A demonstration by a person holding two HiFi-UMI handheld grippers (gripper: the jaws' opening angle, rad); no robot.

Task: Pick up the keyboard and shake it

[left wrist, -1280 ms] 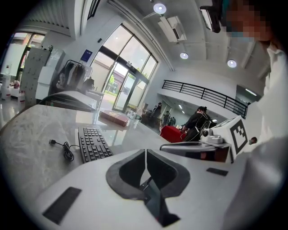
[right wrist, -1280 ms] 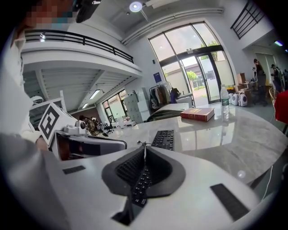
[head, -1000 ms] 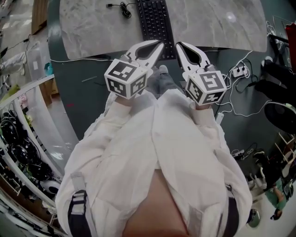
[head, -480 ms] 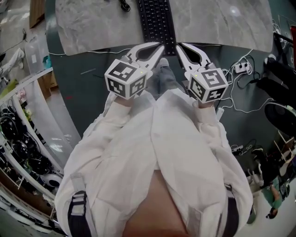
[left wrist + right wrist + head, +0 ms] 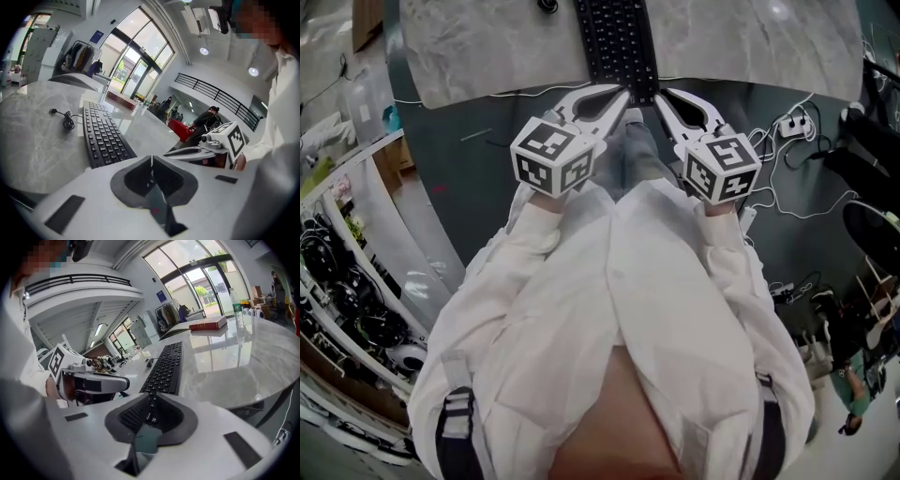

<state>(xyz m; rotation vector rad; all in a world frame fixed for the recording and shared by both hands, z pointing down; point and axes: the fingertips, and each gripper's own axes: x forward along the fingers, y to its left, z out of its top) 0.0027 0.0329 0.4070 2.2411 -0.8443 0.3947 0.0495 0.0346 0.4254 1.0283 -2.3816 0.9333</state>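
A black keyboard lies lengthwise on the grey marble table, its near end at the table's front edge. It also shows in the left gripper view as the keyboard and in the right gripper view as the keyboard. My left gripper is shut with nothing in it, its tips just short of the keyboard's near left corner. My right gripper is shut and empty too, just off the near right corner. Both point at the table from in front of it.
The keyboard's black cable with its plug lies coiled on the table to its left. A red book and a bottle stand at the far end. White cables and a power strip lie on the dark floor to the right. Shelves stand at the left.
Both grippers have sunk a little and their tips now lie closer to the keyboard's near end. The head view has shifted, so less of the table shows at the top.
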